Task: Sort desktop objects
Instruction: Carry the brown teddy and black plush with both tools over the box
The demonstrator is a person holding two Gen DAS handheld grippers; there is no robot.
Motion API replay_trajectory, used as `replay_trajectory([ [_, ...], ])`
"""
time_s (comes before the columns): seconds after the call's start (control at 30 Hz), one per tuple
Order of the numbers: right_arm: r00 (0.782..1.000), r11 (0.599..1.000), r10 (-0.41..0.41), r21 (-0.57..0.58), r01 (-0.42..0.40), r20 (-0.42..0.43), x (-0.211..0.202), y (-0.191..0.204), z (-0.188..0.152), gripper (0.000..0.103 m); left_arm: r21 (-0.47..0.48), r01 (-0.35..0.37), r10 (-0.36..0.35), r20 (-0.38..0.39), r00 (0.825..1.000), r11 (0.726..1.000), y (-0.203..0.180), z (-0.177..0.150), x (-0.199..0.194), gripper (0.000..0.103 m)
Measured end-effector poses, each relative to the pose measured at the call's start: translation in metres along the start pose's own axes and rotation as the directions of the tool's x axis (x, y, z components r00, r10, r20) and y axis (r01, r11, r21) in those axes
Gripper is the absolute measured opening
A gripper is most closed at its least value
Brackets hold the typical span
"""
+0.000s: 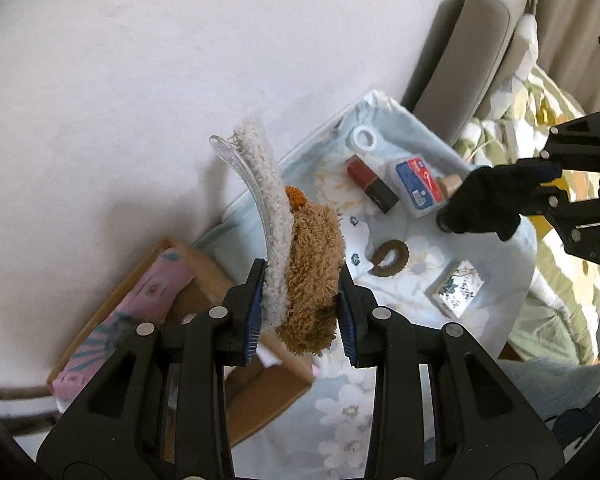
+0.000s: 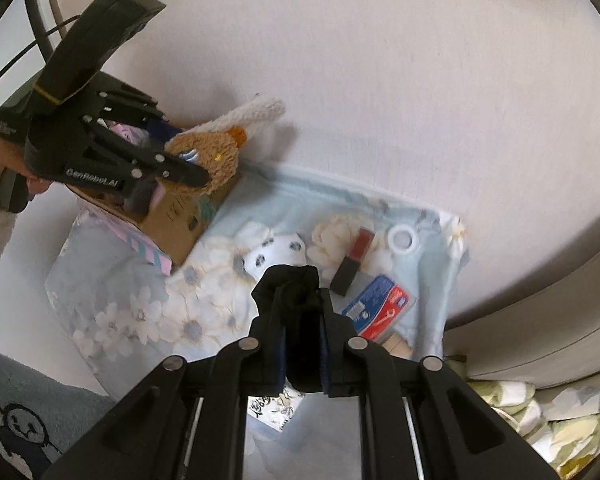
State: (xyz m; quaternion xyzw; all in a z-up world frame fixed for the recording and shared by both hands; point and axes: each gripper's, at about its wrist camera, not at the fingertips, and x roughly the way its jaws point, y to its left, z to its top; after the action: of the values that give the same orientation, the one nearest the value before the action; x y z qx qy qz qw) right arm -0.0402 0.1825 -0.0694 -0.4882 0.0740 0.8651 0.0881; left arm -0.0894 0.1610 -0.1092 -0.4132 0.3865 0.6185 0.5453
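Note:
My left gripper [image 1: 302, 312] is shut on a fuzzy brown and white plush headband [image 1: 300, 248] with a clear band, held up above a cardboard box [image 1: 204, 280]. It also shows in the right wrist view [image 2: 220, 148]. My right gripper [image 2: 302, 320] is shut on a bundle of black cloth [image 2: 296, 284], held above the floral cloth [image 2: 148, 312]. In the left wrist view the black cloth [image 1: 480, 204] hangs at the right. On the floral cloth lie a red and black lipstick box [image 1: 372, 186], a blue and white case [image 1: 418, 186], a white ring [image 1: 365, 138], a brown scrunchie [image 1: 390, 258] and a floral tile [image 1: 458, 288].
A small wooden block [image 1: 451, 184] lies by the blue case. A white spotted sock [image 2: 276, 252] lies mid-cloth. The box holds pink patterned items [image 1: 140, 304]. A grey chair back [image 1: 468, 52] stands to the right, with patterned bedding [image 1: 560, 300] beyond the table edge.

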Motion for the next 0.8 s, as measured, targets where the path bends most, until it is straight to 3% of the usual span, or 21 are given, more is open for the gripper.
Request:
replay_trajectory([
  [0.2,0.999,1.0,-0.004,-0.007,0.005,0.052,-0.019,0.018,0.039,0.012,-0.068,-0.033,0.038,0.072,0.997,0.997,0.026,-0.021,-0.046,0.029],
  [0.5,0.996,0.994,0.038,-0.105,-0.029,0.087,-0.018,0.075,0.096,0.012,-0.187,-0.091,0.113,0.105,0.988,0.978,0.082,-0.073,-0.089,0.029],
  [0.8,0.989,0.978,0.137,-0.167,-0.126,0.054,0.022,0.144,0.14,0.012,-0.34,-0.118,0.152,0.075,0.986,0.933,0.15,-0.132,-0.09,0.029],
])
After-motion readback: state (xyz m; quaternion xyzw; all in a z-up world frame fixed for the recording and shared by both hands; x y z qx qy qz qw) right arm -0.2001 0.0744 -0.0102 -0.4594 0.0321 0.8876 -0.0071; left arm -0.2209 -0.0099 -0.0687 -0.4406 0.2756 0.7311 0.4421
